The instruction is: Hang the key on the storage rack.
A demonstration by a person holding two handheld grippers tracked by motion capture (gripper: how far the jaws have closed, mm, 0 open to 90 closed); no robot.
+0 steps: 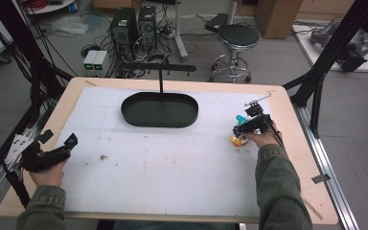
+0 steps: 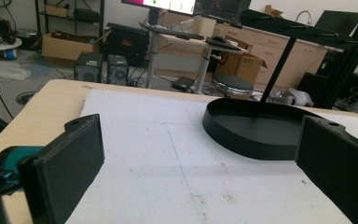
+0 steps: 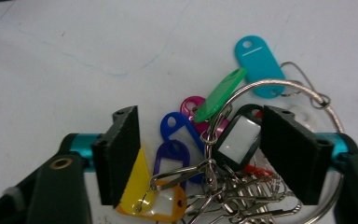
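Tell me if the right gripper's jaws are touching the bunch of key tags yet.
Cannot tell. In the right gripper view the right gripper straddles the key tags; its jaws overlap the yellow and black tags, but contact isn't plain.

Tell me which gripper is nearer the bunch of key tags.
Right. The right gripper straddles the key tags; the left gripper sits across the table.

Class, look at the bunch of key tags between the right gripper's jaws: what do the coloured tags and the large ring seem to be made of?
The key tags look like glossy moulded plastic: bright, uniform colours, some with clear label windows. The large ring and the small clips look like polished metal, probably steel: silvery with sharp highlights.
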